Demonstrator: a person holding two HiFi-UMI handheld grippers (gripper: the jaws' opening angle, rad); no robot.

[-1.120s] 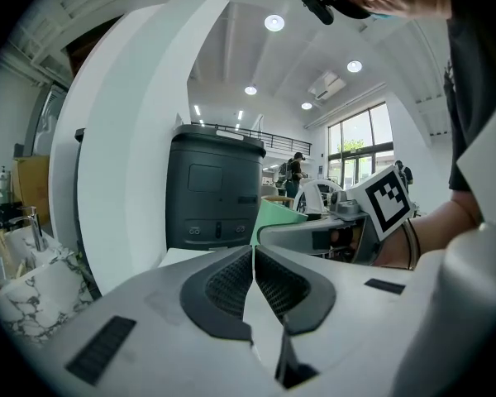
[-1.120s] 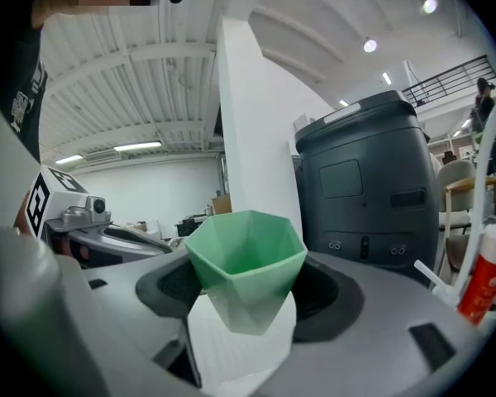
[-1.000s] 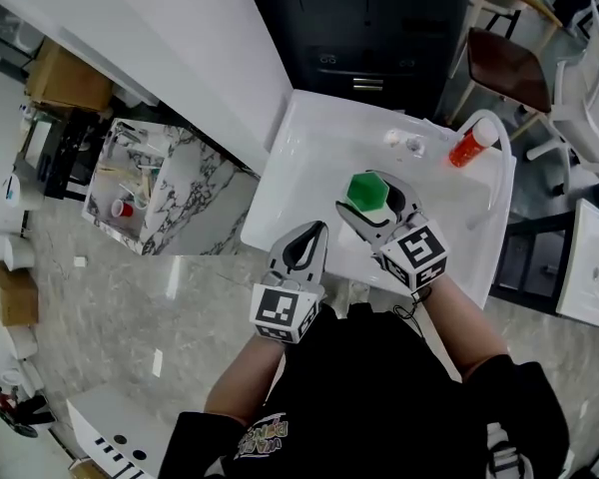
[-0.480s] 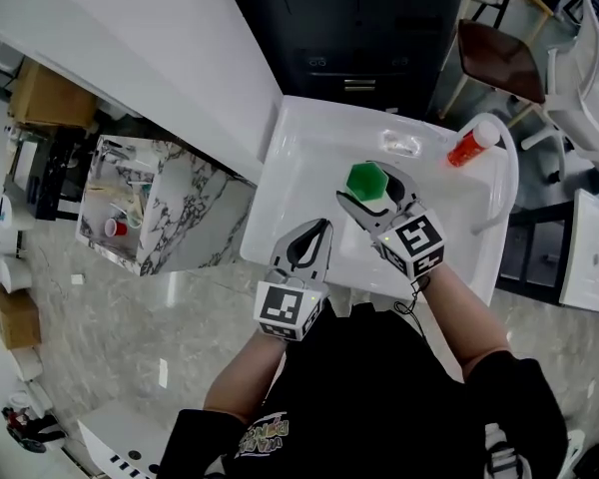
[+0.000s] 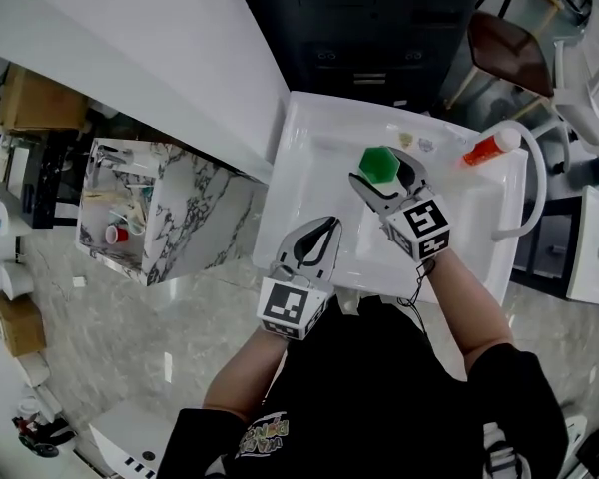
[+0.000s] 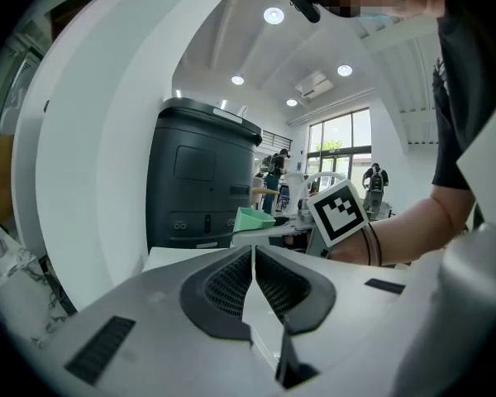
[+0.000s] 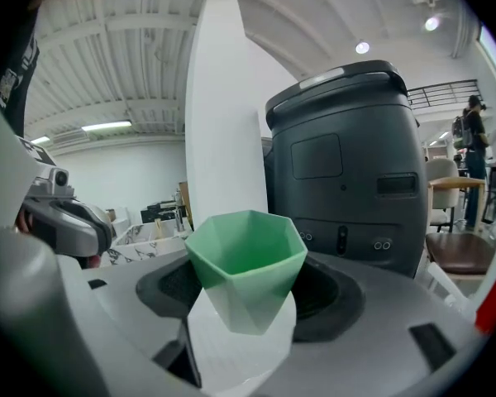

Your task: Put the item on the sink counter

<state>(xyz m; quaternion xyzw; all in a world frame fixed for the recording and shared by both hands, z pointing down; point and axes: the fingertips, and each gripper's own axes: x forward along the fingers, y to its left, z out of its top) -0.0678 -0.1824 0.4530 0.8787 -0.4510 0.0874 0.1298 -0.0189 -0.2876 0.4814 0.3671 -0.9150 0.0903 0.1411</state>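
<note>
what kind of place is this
Likely an open workshop or test lab rather than a home: a white sink with a curved faucet stands on polished floor, with a marble-patterned cabinet nearby and a brown chair beyond it.

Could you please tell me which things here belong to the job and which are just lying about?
Job: green faceted cup, right gripper holding it, white sink counter.
Lying about: red bottle, faucet, marble-patterned box, dark grey machine.

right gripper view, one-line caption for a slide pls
Right gripper holds a faceted green cup upright, a dark grey appliance behind.
</note>
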